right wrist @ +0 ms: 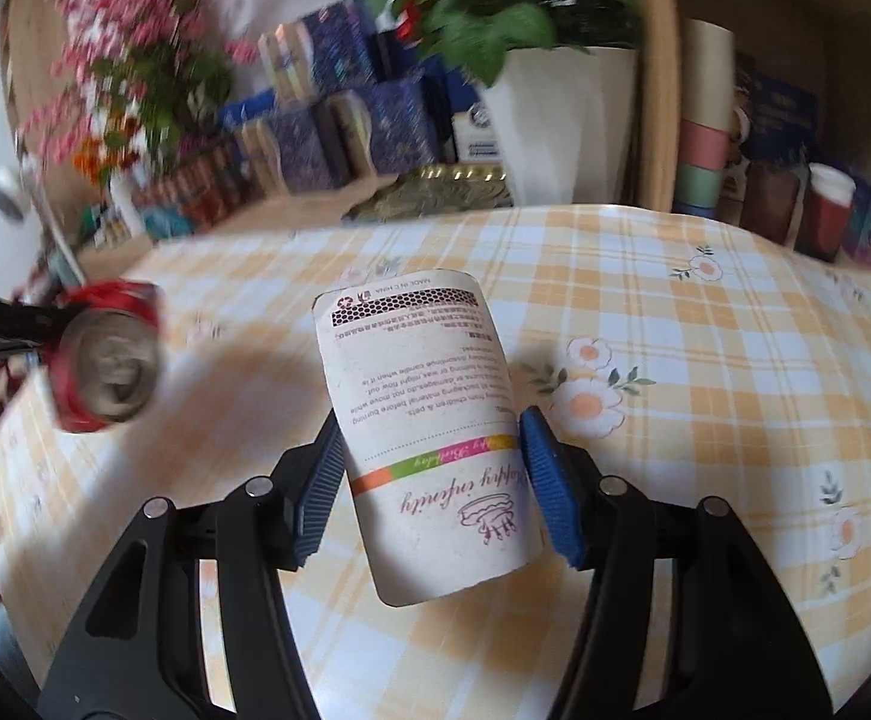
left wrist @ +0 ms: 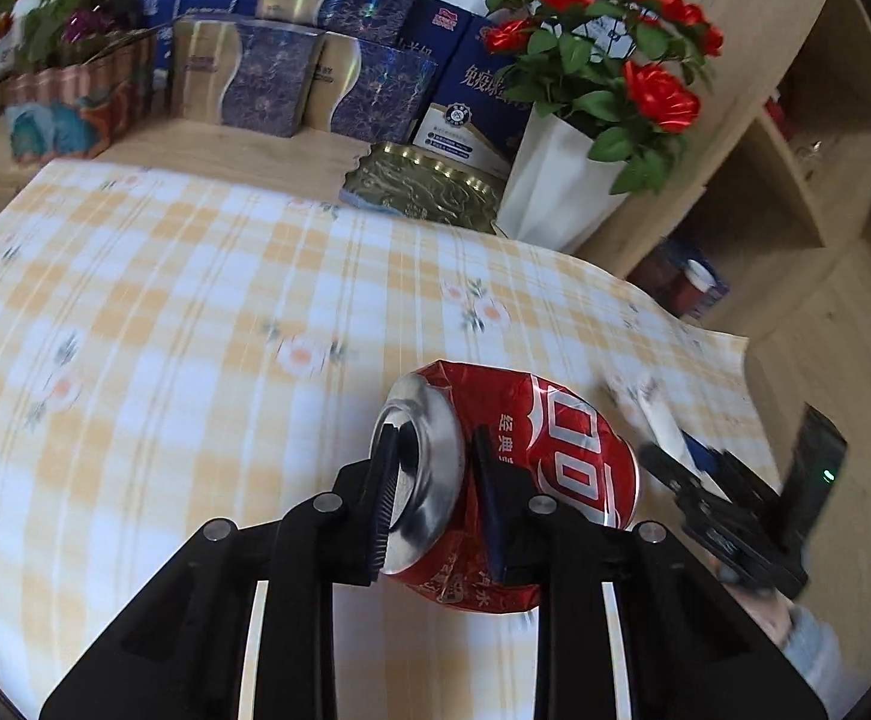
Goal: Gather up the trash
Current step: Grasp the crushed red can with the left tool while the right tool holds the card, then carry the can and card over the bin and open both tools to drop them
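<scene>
**Left wrist, right wrist: both tools loaded, no bin in sight**

Left wrist view: the left tool (left wrist: 429, 480) has its jaws drawn in narrow on the rim end of a crushed red can (left wrist: 519, 480), one finger against the silver top, the other pressed into the dented side. The can appears lifted off the checked cloth (left wrist: 195, 300) on the tabletop, though the blur makes the gap hard to judge. At the right edge the right tool (left wrist: 669, 468) shows only as a blurred dark shape with something white in it. Behind stand blue boxes (left wrist: 267, 84), a gold tin (left wrist: 429, 186) and red roses (left wrist: 603, 42) in a white pot.

Right wrist view: the right tool (right wrist: 429, 480) holds a white printed paper tube (right wrist: 429, 426) at a middling width, blue pads flat against its two sides, the tube pointing away over the cloth (right wrist: 705, 330). At the left edge the can (right wrist: 105, 360) hangs in the left tool, seen end-on and well apart from the tube. Shelves (right wrist: 765, 138) with cups and boxes fill the right background.

As a judgement, two pieces of trash are picked up and neither is disposed of. No bin or bag appears in either view, so carrying and dropping both remain. The visible stretch of cloth shows no further loose trash.
</scene>
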{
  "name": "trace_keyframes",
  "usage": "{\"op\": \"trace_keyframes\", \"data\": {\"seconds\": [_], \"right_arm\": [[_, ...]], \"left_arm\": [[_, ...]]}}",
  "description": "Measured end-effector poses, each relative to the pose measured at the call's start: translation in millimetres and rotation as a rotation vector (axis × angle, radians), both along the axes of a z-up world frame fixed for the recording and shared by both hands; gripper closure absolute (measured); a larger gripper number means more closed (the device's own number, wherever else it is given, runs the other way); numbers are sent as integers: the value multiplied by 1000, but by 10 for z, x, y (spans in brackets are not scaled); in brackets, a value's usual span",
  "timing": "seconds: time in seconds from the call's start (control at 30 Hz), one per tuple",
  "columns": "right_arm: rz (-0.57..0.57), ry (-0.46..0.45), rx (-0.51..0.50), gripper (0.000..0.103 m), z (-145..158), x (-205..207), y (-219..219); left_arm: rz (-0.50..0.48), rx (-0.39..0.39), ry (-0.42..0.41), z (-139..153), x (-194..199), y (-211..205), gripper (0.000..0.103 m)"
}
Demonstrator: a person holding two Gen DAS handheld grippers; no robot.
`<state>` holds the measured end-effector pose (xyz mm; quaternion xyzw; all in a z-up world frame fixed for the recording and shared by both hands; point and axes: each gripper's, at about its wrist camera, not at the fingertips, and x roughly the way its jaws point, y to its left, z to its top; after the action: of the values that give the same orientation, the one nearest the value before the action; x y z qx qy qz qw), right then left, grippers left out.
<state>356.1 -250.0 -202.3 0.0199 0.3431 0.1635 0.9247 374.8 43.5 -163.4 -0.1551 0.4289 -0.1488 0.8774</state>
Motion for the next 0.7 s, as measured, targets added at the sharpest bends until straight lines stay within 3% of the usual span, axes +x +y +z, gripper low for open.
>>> {"op": "trace_keyframes", "data": {"seconds": [0.3, 0.43, 0.7], "right_arm": [[51, -60, 133, 44, 502, -1164, 14], [41, -34, 182, 44, 497, -1719, -25], [63, 42, 182, 44, 316, -2892, 77]], "left_arm": [[-2, -43, -64, 285, -1274, 314, 80], [5, -64, -75, 314, -1766, 405, 80], [-21, -65, -97, 330, -2575, 457, 80]]}}
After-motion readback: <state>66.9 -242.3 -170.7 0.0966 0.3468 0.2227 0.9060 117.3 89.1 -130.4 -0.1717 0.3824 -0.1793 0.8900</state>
